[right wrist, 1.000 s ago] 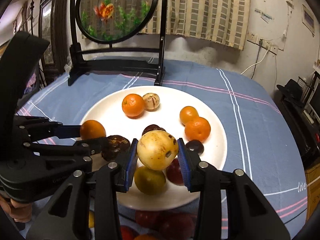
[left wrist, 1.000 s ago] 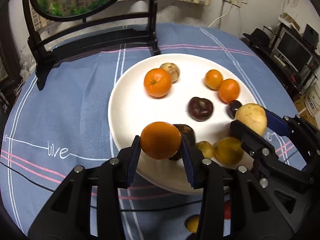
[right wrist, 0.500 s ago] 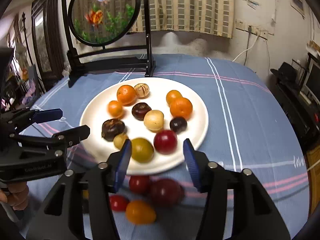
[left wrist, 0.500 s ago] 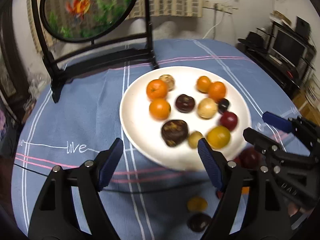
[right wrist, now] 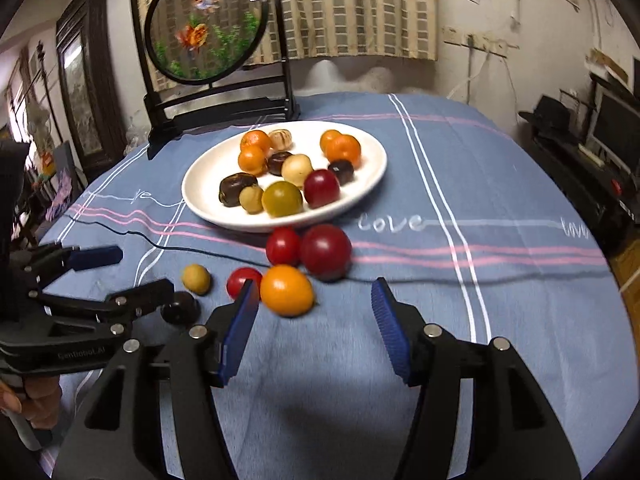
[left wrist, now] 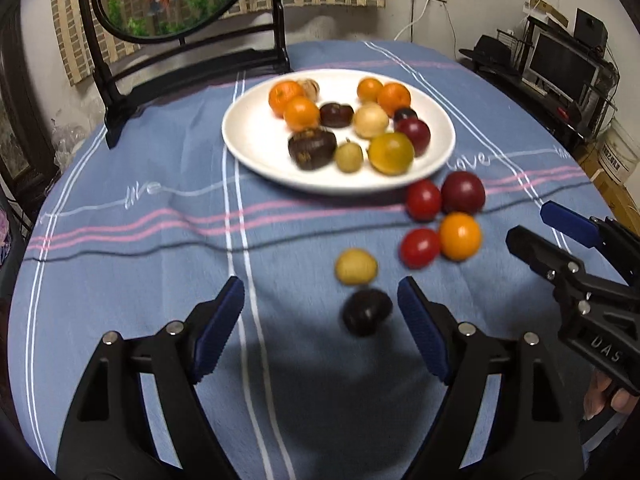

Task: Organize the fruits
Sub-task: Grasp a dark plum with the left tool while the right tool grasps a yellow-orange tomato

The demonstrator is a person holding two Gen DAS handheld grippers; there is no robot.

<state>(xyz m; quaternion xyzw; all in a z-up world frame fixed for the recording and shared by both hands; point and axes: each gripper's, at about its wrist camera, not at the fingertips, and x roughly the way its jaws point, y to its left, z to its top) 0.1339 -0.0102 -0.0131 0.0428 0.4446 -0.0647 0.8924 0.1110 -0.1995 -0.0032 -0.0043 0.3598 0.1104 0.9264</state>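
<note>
Heaped on a glossy white plate (left wrist: 256, 148) at twelve o'clock of a round table: matte-skinned orange tangerines (left wrist: 301, 113), wrinkled dark brown fruits (left wrist: 312, 147), a pale smooth yellow fruit (left wrist: 370, 120), an olive-yellow globe (left wrist: 390, 153) and a shiny red plum (left wrist: 414, 131). Now joined on that plate by the orange and the pale yellow fruit pinched in the two tools a second ago, both released since. Left loose on the cloth just beside the plate's near rim, at about four o'clock of it: two small glossy red tomatoes (left wrist: 423, 199), a larger dark red plum (left wrist: 462, 192) and a smooth orange fruit (left wrist: 460, 235), clustered and touching; a little apart, a small dull yellow fruit (left wrist: 355, 266) and a near-black round one (left wrist: 366, 311). Left gripper (left wrist: 320, 328) pulled back from the plate, blue ribbed pads spread wide and holding nothing, the black fruit just ahead between them. Right gripper (right wrist: 316, 328) likewise drawn back and gaping, empty, the orange fruit (right wrist: 286, 289) beside its left pad. Beneath everything, a soft blue woven tablecloth (left wrist: 120, 280) with white and pink stripes and stitched lettering. Beyond the plate at eleven o'clock, a round goldfish screen (right wrist: 206, 24) in a black frame.
</note>
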